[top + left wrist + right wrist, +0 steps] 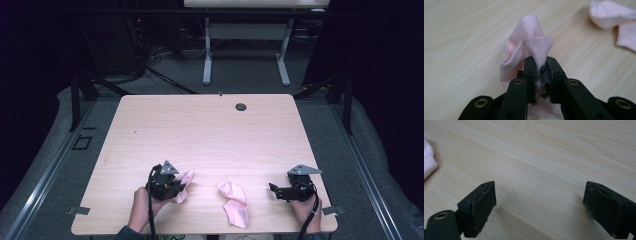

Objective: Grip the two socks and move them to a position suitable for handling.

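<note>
Pinching a pink sock (529, 42) in my left fingers (541, 62), I hold it near the surface's (210, 130) front edge. My right fingers (539, 202) stand wide apart, gripping nothing, by the right edge. A second sock (234, 202) lies between; bare wood stretches beyond.

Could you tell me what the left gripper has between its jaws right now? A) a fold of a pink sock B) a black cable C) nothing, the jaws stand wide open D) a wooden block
A: in the left gripper view the left gripper has its jaws pinched on a fold of the pink sock, above the table.
</note>
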